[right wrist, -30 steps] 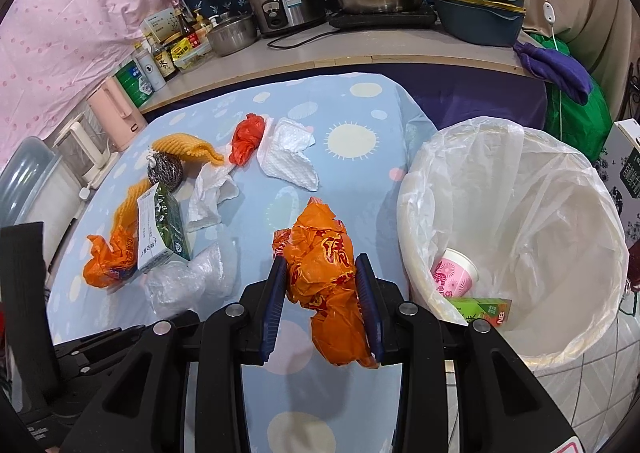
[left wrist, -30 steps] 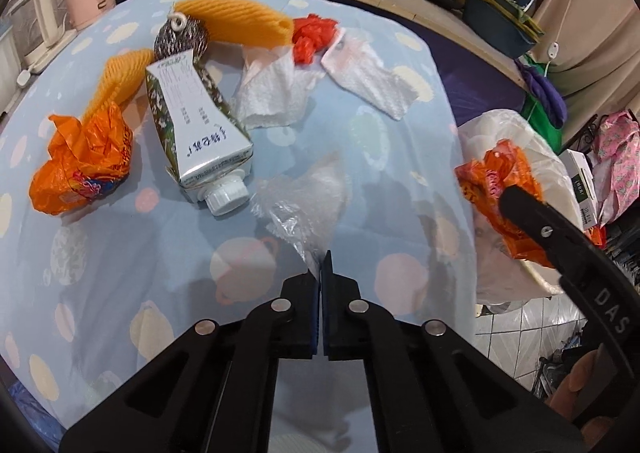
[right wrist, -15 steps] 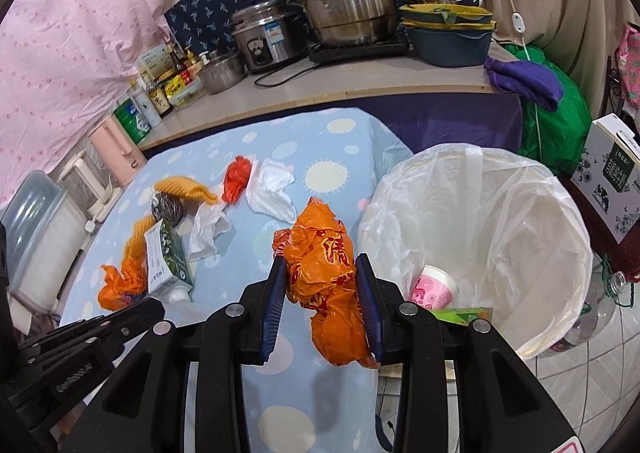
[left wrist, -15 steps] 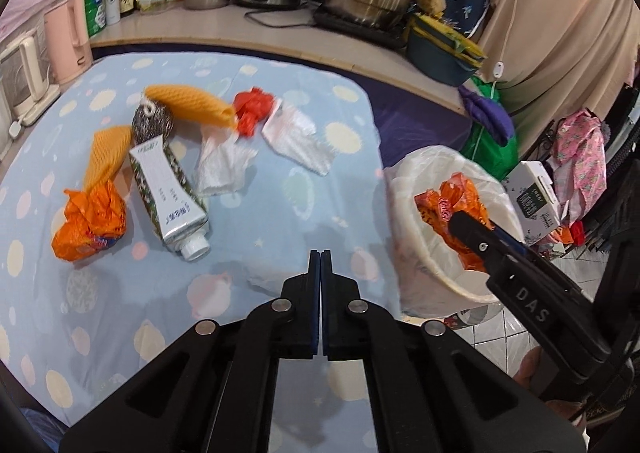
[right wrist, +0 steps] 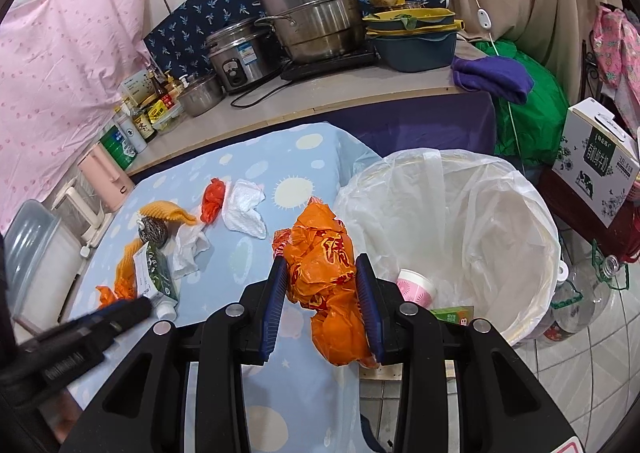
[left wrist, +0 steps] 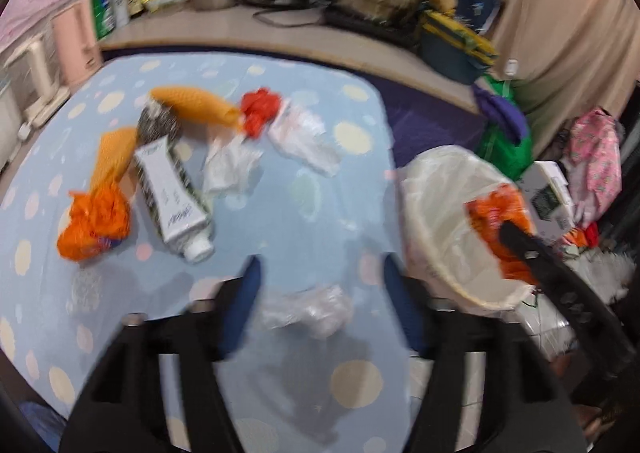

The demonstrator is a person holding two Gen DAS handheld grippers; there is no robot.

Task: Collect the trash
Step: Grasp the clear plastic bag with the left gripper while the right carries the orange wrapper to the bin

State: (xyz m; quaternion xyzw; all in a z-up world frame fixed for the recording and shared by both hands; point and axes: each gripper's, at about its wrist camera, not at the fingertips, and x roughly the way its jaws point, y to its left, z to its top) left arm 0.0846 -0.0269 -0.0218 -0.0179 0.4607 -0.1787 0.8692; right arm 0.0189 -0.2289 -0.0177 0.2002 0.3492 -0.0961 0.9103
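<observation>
Right gripper point(right wrist: 322, 285) pinched the light, crushable crumpled orange plastic bag point(right wrist: 322, 265) mid-bunch, while left gripper point(left wrist: 320, 281), spread, straddled the clear plastic wrap point(left wrist: 306, 309).

Motion-blurred clear plastic wrap point(left wrist: 308, 309)

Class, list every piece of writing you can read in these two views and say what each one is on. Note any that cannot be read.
"有机纯牛奶": white carton right of the bin.
One red character, unreadable because crumpled: orange bag in the right gripper.
White lettering, too blurred: left gripper's arm.
Print too small or blurred: tube, rice cooker sticker, bottles, green box in the bin.
</observation>
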